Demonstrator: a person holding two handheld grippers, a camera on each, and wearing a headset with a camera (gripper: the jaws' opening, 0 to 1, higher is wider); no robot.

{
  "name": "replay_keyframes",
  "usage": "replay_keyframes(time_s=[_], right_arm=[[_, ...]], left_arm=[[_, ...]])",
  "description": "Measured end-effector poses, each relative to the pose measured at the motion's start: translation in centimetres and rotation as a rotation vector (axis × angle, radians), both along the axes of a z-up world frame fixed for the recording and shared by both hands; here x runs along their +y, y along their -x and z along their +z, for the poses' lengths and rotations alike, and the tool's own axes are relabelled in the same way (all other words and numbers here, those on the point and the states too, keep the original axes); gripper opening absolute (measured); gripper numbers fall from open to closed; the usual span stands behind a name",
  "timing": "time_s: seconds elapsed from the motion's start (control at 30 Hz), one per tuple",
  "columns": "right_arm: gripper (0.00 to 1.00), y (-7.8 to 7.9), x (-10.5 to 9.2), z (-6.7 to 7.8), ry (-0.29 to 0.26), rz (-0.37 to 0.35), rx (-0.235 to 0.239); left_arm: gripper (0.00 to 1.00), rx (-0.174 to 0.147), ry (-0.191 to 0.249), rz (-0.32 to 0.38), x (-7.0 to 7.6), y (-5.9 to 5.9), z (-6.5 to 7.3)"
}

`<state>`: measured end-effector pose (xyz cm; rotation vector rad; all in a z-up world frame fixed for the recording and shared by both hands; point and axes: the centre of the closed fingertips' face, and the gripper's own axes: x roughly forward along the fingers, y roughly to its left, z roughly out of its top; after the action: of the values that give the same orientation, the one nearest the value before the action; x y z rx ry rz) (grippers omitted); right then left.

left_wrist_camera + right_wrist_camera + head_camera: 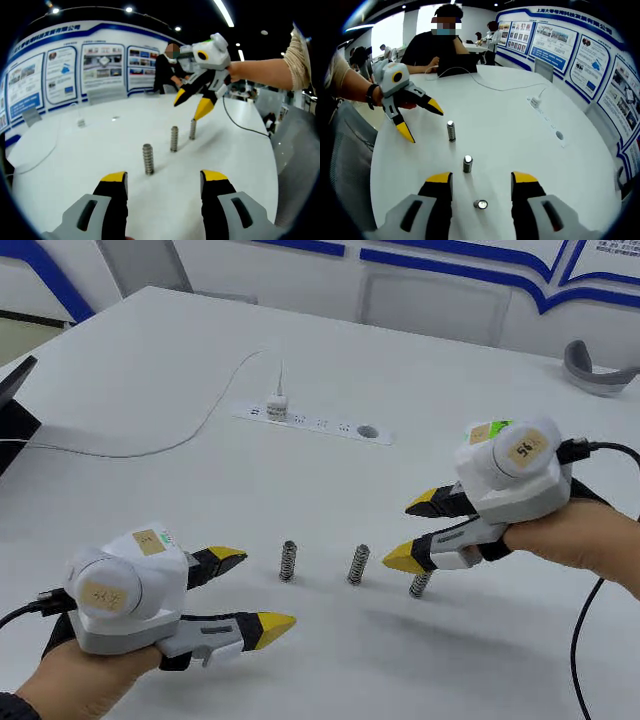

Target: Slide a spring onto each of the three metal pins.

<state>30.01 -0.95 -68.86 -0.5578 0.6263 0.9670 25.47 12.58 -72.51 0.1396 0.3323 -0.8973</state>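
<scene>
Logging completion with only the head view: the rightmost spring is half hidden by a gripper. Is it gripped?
Observer: No. The right gripper view looks down on the rightmost spring, which sits between the open jaws of the right gripper, touching neither.
Operator: Upright like the others?
Observer: Yes; the left gripper view shows it standing in line with the middle spring and the leftmost spring.
Operator: And the left gripper?
Observer: Its own view shows the left gripper open, nothing between the jaws.

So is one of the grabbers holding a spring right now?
No, the left gripper and the right gripper both have open, empty jaws, and all three springs stand on the table.
</scene>
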Motion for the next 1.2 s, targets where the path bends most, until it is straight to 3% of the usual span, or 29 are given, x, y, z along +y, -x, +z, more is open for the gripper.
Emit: replay_keyframes(time_s=[0.23,0.5,0.9,1.2], right_arm=[[0.51,1.7,-2.9,-1.1,-0.044,-0.075,0.000],[0.55,3.2,-4.6,-1.5,-0.103,-0.137,-0.042],[0.59,5.6,-5.3,-2.3,-0.204,-0.182,-0.070],[0.62,5.9,-5.2,-1.9,-0.265,-0.219,-0.109]], left_arm=[[0.61,0.000,0.000,-0.007,-0.2,0.0,0.1],[0.64,0.003,0.004,-0.009,-0.4,0.1,0.2],[0.66,0.008,0.010,-0.008,-0.4,0.7,0.4],[0.67,0.012,0.020,0.006,-0.2,0.8,0.5]])
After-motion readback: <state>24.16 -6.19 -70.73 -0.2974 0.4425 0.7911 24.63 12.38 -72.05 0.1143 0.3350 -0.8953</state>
